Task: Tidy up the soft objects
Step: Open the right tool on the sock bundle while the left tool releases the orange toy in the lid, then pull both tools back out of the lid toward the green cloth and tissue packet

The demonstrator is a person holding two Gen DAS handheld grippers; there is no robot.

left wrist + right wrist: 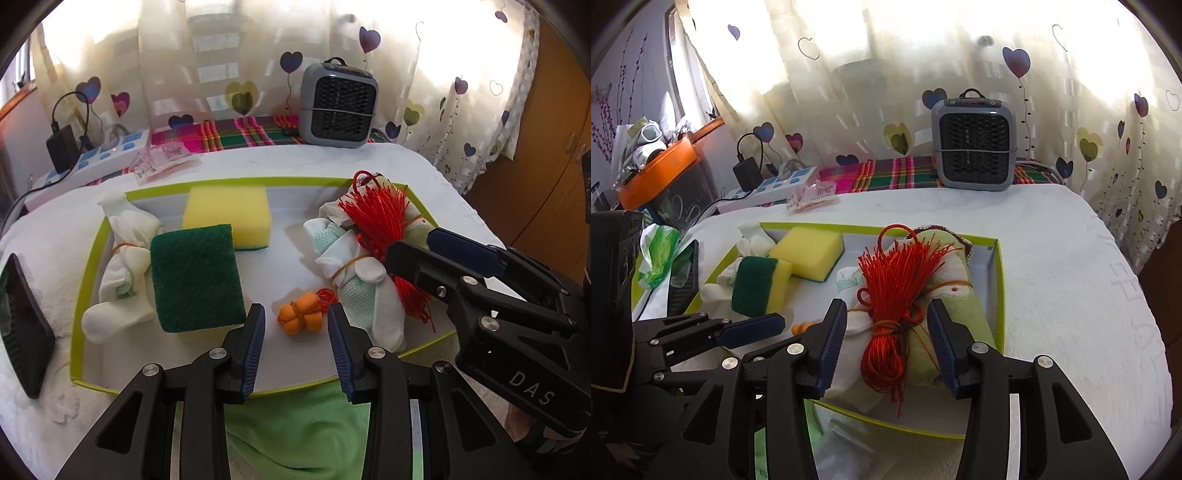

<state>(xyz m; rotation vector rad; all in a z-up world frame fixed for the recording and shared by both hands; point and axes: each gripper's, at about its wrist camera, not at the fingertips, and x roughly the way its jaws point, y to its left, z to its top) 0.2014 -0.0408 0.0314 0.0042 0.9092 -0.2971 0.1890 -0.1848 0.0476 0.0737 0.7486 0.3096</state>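
Left wrist view gives you the green-rimmed tray across the middle of the frame. On its white floor lie a green scouring sponge at centre left, a yellow sponge just above it, a banded white sock bundle at the left edge, and a small orange bundle low in the centre. At the right of the tray a second sock bundle lies under a red tassel cord.

Your left gripper at the bottom of that frame has its jaws spread wide, the orange bundle lying between the tips, untouched.

In the right wrist view, your right gripper is likewise wide open, its jaws flanking the knotted waist of the red tassel cord without pinching it.
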